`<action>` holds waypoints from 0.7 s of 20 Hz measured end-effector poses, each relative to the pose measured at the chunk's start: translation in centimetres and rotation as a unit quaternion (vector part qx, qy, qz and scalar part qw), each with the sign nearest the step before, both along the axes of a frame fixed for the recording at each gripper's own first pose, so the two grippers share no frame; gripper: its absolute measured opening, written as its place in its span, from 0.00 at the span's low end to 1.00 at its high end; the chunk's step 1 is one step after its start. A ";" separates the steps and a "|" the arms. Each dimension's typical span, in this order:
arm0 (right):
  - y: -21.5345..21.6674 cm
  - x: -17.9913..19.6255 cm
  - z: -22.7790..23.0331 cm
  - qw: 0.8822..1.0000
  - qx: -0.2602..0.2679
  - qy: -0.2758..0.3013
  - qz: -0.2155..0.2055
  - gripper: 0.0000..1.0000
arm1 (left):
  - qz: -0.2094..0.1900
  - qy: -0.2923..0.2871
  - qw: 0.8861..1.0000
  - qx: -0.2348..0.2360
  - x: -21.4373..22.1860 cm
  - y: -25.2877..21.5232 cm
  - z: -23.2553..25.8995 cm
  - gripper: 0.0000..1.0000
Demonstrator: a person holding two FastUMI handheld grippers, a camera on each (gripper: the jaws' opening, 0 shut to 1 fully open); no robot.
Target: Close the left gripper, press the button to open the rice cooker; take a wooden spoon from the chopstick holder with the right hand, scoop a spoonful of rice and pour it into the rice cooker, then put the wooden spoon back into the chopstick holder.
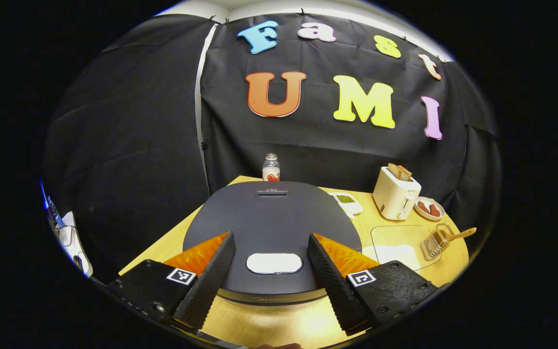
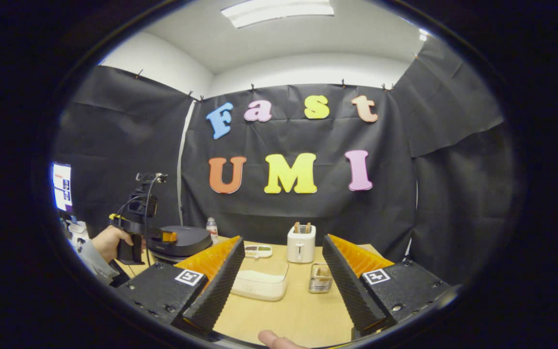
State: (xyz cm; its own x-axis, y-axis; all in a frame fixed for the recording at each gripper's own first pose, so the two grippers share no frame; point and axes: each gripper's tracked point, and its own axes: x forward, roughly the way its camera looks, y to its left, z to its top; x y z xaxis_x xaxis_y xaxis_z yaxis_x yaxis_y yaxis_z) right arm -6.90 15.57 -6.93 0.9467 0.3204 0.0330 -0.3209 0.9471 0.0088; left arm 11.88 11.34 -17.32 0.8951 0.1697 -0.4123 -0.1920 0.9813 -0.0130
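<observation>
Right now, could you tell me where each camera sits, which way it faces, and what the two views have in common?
Left gripper view: rides on the left tongs, just above the rice cooker, looking across its shut lid and white button toward the booth wall; its own open fingers show.
Right gripper view: rides on the right tongs, farther back over the table, facing the rice container and chopstick holder; own open fingers, a fingertip.
Shared: rice cooker, toaster, chopstick holder.

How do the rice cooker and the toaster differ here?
The rice cooker is dark, low and wide with its lid shut; the toaster is pale, upright and narrow with bread poking out the top. The rice cooker sits just ahead of the left tongs, the toaster farther back. Both stand on the wooden table.
</observation>
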 end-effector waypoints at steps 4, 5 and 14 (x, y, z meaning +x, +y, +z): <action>0.1 -0.2 -0.2 1.000 0.000 0.002 -0.001 0.98 | 0.001 0.015 1.000 -0.002 -1.2 -0.3 -0.1 0.98; 0.2 -0.2 -0.2 1.000 -0.001 0.001 -0.001 0.99 | 0.002 0.019 1.000 -0.002 -1.6 -0.4 0.0 0.98; 0.5 -0.4 -0.7 1.000 0.001 0.004 0.004 1.00 | 0.011 -0.006 1.000 0.011 -2.6 -0.5 -0.1 1.00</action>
State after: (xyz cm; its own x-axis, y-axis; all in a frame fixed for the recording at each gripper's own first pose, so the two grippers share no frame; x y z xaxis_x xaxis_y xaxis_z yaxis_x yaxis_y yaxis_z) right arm -7.28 16.10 -7.66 0.9445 0.3274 0.0258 -0.3278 0.9447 0.0125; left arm 9.28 10.84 -17.41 0.8957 0.1987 -0.3979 -0.2136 0.9769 0.0070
